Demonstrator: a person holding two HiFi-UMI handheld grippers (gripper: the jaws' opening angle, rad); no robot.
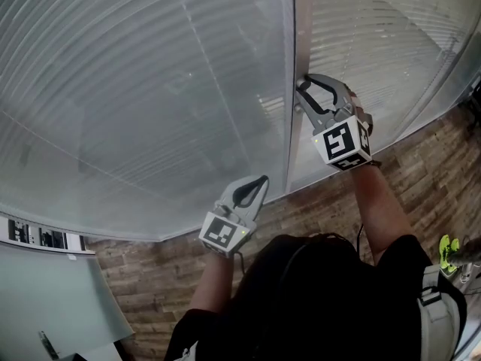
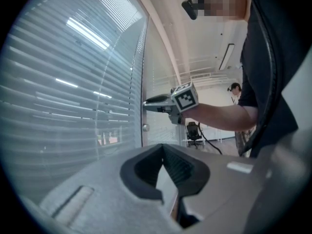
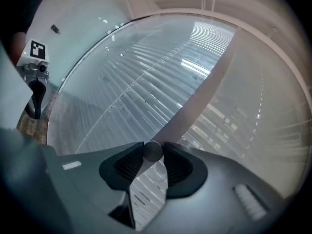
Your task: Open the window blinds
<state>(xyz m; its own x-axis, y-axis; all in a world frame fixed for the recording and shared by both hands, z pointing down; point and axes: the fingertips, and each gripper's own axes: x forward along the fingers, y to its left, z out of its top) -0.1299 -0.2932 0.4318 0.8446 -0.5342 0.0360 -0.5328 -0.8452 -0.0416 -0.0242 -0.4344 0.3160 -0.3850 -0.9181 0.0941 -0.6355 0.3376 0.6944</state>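
Behind the glass (image 1: 248, 21), the window blinds (image 1: 135, 89) were hung, slats run level. Only in the right gripper view was the right gripper (image 3: 153, 149) seen pinched on the frame's round knob (image 3: 152, 151). The left gripper (image 1: 263, 180) was held lower, jaws pressed together, empty.

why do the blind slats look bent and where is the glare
Head view: the wide lens bows the blinds and frame post. Left gripper view: bright streaks of glare on the glass, corners black. Right gripper view: slats arc; the knob between the jaws looks soft.
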